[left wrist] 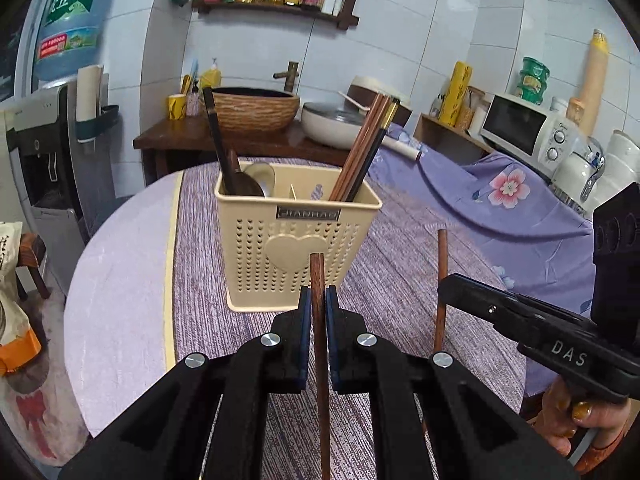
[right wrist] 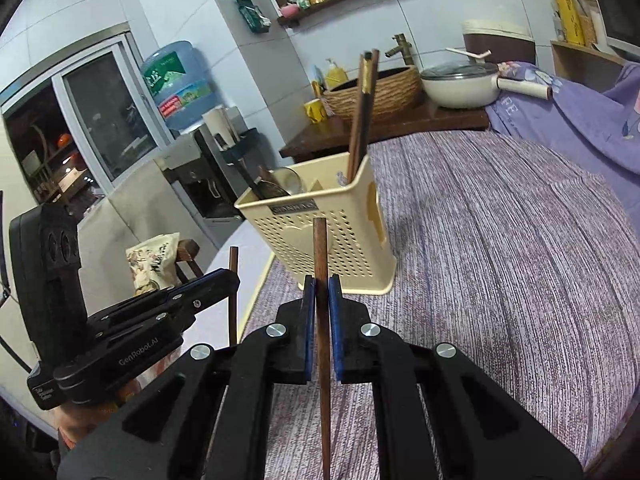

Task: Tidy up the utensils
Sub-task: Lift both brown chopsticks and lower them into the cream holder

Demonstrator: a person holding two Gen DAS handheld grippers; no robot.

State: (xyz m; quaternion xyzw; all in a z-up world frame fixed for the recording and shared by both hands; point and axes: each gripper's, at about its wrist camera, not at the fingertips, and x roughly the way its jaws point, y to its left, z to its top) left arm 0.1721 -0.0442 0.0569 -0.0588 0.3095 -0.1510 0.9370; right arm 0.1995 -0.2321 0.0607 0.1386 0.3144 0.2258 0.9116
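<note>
Here, in the left wrist view, the left gripper is clenched on a brown chopstick standing upright, with the cream utensil holder at twelve o'clock on the purple table mat. The right gripper at three o'clock pinches a second chopstick.

In the right wrist view, that gripper clamps its chopstick upright; the holder sits at twelve o'clock, the left gripper at nine.

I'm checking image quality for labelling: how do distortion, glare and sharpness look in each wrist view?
Left wrist view: strong fisheye bending of the wall tiles, dark corners, utensil holder sharp, mild shine on the tiles. Right wrist view: same curvature, holder crisp, dark window at left, bright reflections on the upper tiles.
</note>
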